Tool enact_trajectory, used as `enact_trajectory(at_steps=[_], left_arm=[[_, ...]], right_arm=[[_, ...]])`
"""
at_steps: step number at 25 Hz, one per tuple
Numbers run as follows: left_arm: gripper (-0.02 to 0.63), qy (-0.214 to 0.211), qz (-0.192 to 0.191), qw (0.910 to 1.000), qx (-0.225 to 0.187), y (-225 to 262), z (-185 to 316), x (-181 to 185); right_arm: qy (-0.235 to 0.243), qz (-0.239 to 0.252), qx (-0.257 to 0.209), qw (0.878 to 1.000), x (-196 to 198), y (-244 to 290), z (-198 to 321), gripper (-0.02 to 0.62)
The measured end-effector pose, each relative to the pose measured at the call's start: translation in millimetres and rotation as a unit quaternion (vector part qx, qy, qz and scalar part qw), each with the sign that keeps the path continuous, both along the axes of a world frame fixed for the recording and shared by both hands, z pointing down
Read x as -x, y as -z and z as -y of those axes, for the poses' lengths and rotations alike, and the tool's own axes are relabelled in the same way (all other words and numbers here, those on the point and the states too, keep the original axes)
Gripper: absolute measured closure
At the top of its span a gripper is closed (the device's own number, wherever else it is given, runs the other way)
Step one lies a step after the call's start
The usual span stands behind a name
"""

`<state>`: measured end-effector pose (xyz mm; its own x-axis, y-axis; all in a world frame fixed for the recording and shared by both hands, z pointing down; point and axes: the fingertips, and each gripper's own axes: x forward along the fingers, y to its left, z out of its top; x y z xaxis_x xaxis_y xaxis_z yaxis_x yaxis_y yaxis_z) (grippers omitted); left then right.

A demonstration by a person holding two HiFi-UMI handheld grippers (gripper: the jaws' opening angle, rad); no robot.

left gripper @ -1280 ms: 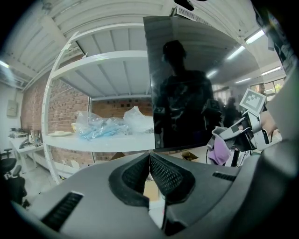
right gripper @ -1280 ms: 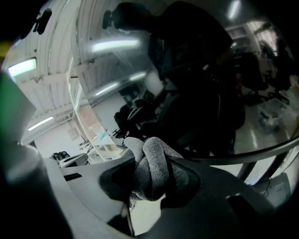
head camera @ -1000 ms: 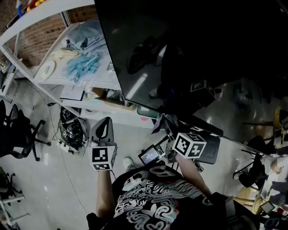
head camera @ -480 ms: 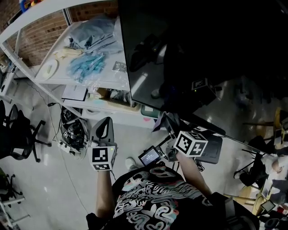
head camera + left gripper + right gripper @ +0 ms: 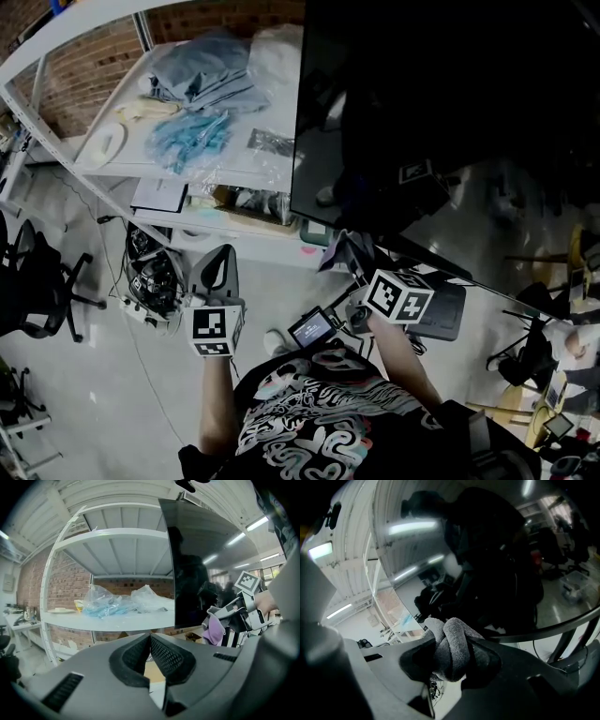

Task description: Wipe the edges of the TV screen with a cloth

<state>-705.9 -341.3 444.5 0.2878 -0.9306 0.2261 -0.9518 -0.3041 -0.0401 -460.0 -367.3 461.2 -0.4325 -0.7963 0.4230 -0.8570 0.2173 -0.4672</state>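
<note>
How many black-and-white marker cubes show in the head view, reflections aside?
2. One black-and-white marker cube sits on the left claw, lower left; the other on the right claw, which grips the grey cloth. None seems hidden.

No legible text, number or brand appears in any view. The cube on the left gripper (image 5: 217, 266) and the cube on the right gripper (image 5: 344, 251) carry only black-and-white square marker patterns (image 5: 213, 331), without letters. The small lit display (image 5: 313, 327) below the right gripper shows content too small to read. The white print on the person's dark shirt (image 5: 319, 422) forms swirling shapes that cannot be read as words.
</note>
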Motion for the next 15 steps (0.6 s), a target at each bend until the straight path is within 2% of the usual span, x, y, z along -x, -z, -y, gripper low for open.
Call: enact_trajectory(at_steps=[15], left_arm=[[0.588,-0.027,-0.009,0.9996,-0.003,-1,19,22]], right_arm=[[-0.021,-0.002,0.001,1.0,29,-1,10,0.446]])
